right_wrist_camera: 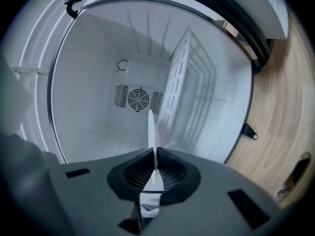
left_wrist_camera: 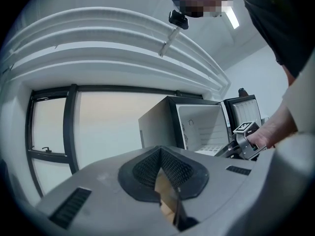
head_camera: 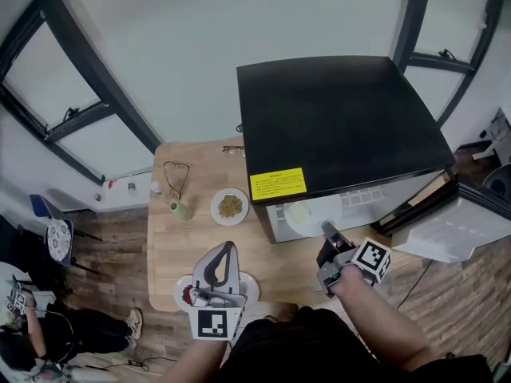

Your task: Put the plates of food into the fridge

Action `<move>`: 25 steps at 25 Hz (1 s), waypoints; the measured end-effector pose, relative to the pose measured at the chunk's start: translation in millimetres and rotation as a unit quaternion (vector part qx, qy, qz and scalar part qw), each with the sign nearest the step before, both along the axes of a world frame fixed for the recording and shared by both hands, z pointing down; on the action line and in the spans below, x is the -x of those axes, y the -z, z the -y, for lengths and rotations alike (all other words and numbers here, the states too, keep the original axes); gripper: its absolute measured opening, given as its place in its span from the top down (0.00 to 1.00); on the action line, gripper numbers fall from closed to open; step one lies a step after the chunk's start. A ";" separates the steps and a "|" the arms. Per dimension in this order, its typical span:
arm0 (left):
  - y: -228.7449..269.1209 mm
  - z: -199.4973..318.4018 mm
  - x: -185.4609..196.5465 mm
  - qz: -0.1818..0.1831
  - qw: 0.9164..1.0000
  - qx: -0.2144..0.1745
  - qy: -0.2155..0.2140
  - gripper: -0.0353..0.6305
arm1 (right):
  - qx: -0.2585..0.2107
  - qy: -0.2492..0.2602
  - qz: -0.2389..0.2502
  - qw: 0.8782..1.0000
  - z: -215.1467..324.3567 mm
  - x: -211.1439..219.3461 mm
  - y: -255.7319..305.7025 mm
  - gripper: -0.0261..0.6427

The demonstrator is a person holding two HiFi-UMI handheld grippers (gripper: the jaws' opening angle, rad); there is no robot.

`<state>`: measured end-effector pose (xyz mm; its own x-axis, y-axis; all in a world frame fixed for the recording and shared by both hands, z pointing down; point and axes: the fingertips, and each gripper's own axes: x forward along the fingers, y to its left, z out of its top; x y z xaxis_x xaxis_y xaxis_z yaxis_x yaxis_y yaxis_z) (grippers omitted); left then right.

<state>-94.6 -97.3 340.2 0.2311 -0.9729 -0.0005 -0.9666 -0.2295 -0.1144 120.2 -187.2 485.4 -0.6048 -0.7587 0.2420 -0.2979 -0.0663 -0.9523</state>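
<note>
A black mini fridge (head_camera: 335, 118) stands on the wooden table (head_camera: 279, 270) with its door (head_camera: 455, 226) swung open to the right. My right gripper (head_camera: 327, 230) is shut on the rim of a white plate (head_camera: 307, 214), which it holds at the fridge's mouth. In the right gripper view that plate (right_wrist_camera: 152, 132) shows edge-on between the jaws, with the white fridge interior (right_wrist_camera: 98, 82) behind it. My left gripper (head_camera: 229, 248) is shut with nothing seen between its tips, hovering over a plate of red food (head_camera: 185, 294). A second plate of food (head_camera: 230, 206) lies by the fridge.
A green cup (head_camera: 180, 208) and a pair of glasses (head_camera: 233, 148) sit on the table's far part. A wire shelf (right_wrist_camera: 179, 92) and a fan grille (right_wrist_camera: 138, 98) are inside the fridge. Windows line the wall behind. A person sits on the floor at far left (head_camera: 48, 325).
</note>
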 end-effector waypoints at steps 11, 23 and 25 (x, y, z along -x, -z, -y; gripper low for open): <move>-2.5 -9.7 39.4 0.000 0.999 0.009 0.053 0.94 | -0.002 0.015 -0.093 0.996 45.4 4.3 4.0 0.91; 0.7 -11.7 49.0 -0.004 0.997 0.009 0.070 0.94 | -0.031 0.073 -0.320 0.944 74.4 21.2 9.6 0.78; 0.4 -10.9 49.6 -0.007 0.997 0.011 0.073 0.94 | -0.039 0.080 -0.353 0.931 78.8 17.8 10.4 0.69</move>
<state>-144.2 -86.4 339.9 0.0881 -0.9959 0.0187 -0.9911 -0.0895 -0.0981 102.4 -265.9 475.0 -0.4234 -0.7036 0.5707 -0.8514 0.0938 -0.5161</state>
